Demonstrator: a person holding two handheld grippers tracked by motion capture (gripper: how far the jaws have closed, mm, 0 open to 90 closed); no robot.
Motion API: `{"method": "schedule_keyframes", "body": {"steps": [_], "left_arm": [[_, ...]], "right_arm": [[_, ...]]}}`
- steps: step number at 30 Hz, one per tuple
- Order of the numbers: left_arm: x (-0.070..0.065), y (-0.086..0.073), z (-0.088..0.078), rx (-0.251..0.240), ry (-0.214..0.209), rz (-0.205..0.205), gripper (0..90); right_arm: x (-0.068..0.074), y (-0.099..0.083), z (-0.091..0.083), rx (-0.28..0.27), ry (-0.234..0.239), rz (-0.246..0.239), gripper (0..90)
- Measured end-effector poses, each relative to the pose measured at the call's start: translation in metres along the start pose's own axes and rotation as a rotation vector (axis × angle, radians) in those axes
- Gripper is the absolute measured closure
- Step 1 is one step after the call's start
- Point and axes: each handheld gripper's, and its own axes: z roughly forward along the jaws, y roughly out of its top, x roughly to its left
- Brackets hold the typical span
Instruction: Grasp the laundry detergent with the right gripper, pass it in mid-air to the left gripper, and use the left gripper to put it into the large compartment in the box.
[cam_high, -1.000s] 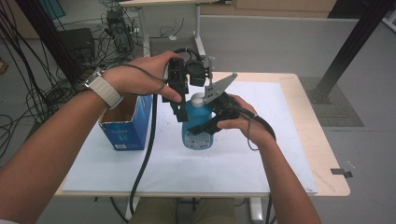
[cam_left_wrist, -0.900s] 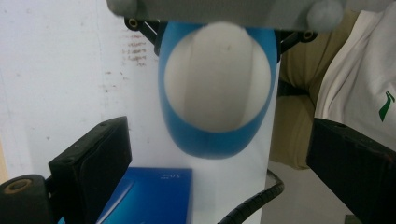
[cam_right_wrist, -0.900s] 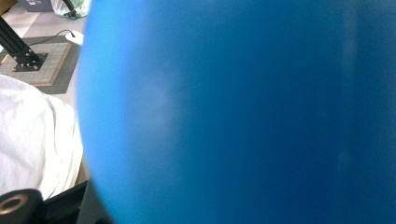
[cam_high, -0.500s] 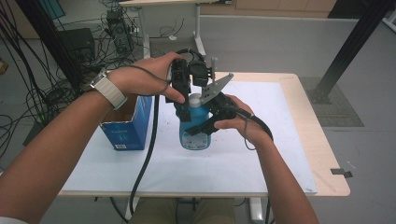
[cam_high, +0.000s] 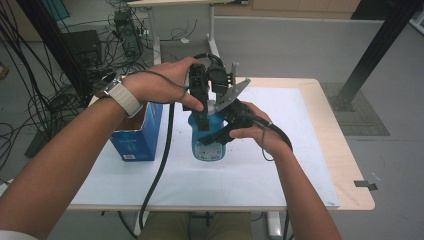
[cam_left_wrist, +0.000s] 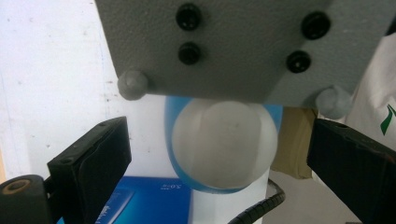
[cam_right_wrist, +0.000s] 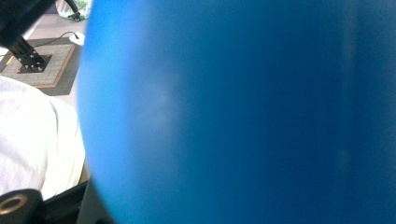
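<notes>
Fingers of the right gripper (cam_high: 220, 131) are clamped on the body of one blue plastic bottle with a white round cap (cam_high: 209, 135), which stands upright on the white sheet covering the table (cam_high: 300, 165), near its middle. In the right gripper view the blue bottle wall presses close against the lens. Fingers (cam_left_wrist: 91, 161) of the left gripper (cam_high: 202, 107) stand spread on either side of the white cap (cam_left_wrist: 219, 144), apart from it, pointing down from above. The bottle's front label is too small to read. One blue cardboard box (cam_high: 137, 137) sits just left of the bottle; its white print cannot be made out with certainty. Two hands are in use: the left hand (cam_high: 165, 87), with a white watch strap (cam_high: 125, 97) at the wrist, arches over the bottle's top, while the right hand (cam_high: 260, 132) grips from the bottle's right side, forearm coming in from the near edge.
</notes>
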Motion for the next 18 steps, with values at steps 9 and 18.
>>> {"method": "schedule_keyframes", "body": {"steps": [9,18], "left_arm": [[0.0004,0.0005,0.0003,0.0,0.001,0.001,7.1],[0.0014,-0.0007,0.0007,-0.003,0.0,-0.002,7.3]], "right_arm": [[-0.0002,-0.0003,-0.0005,-0.001,0.003,-0.001,43.5],[0.0004,-0.0007,-0.0006,-0.001,0.006,0.006,43.4]]}}
